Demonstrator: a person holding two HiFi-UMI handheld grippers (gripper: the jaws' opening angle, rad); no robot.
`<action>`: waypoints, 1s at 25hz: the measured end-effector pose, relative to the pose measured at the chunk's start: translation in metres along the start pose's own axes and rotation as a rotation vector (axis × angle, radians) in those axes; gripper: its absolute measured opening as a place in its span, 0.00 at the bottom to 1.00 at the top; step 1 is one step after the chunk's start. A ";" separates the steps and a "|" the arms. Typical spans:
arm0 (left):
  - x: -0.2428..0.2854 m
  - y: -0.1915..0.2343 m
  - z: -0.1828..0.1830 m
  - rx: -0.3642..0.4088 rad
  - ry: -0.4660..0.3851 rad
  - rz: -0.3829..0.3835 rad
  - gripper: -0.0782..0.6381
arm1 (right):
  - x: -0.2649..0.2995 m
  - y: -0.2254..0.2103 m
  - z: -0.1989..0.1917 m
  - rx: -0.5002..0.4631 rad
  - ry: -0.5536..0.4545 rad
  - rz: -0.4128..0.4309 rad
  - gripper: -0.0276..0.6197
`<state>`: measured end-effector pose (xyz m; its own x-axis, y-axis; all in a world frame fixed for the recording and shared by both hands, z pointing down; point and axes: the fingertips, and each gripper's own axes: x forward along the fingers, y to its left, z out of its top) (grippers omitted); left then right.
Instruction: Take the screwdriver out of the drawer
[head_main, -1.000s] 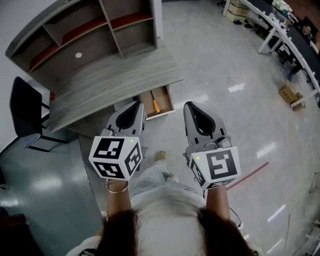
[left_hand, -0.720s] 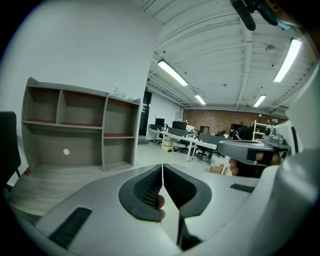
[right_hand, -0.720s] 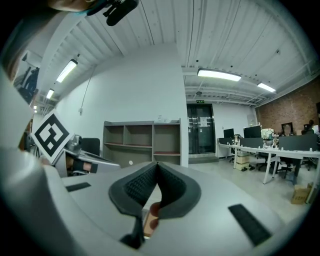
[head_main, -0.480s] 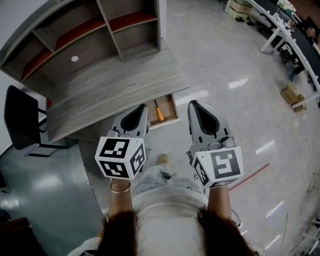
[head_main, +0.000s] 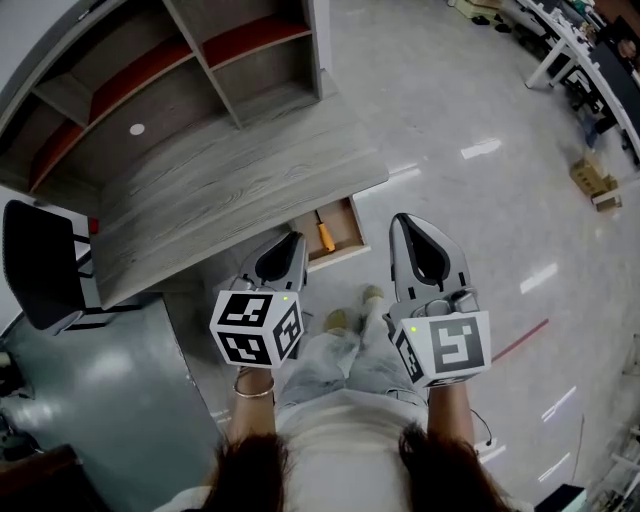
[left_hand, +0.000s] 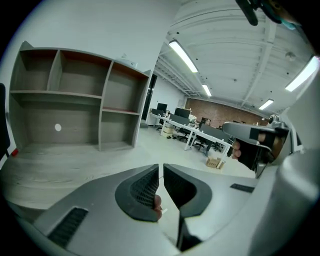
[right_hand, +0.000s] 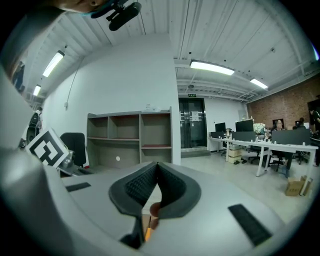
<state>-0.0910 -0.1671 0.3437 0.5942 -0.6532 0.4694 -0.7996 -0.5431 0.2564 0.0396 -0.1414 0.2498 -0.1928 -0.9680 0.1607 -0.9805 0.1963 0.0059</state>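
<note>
An open wooden drawer (head_main: 344, 226) sticks out from under the front edge of the grey desk (head_main: 220, 190). Inside it lies a screwdriver (head_main: 324, 234) with an orange handle. My left gripper (head_main: 295, 241) hovers just left of the drawer, its jaws shut with nothing between them; the left gripper view has it (left_hand: 161, 168) pointing over the desk top. My right gripper (head_main: 404, 222) hangs right of the drawer over the floor, also shut and empty (right_hand: 157, 165). An orange sliver of the screwdriver (right_hand: 147, 233) shows below the right jaws.
A shelf unit (head_main: 180, 80) stands on the back of the desk. A black chair (head_main: 40, 265) sits at the desk's left end. White office desks (head_main: 560, 50) and a cardboard box (head_main: 590, 180) lie far right. The person's feet (head_main: 350, 310) stand before the drawer.
The person has stepped closer to the desk. Both grippers have sunk and moved forward, and the drawer now lies between their tips. Both stayed shut.
</note>
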 end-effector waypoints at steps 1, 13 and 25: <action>0.006 0.001 -0.004 -0.007 0.010 0.003 0.14 | 0.004 -0.005 -0.003 0.002 0.002 0.000 0.08; 0.080 0.012 -0.047 -0.126 0.097 0.100 0.14 | 0.057 -0.048 -0.043 -0.038 0.058 0.090 0.08; 0.151 0.035 -0.106 -0.246 0.214 0.211 0.14 | 0.104 -0.076 -0.098 0.017 0.168 0.213 0.08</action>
<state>-0.0383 -0.2285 0.5134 0.4035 -0.5981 0.6925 -0.9148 -0.2490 0.3179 0.0972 -0.2418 0.3633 -0.3870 -0.8656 0.3177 -0.9194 0.3885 -0.0614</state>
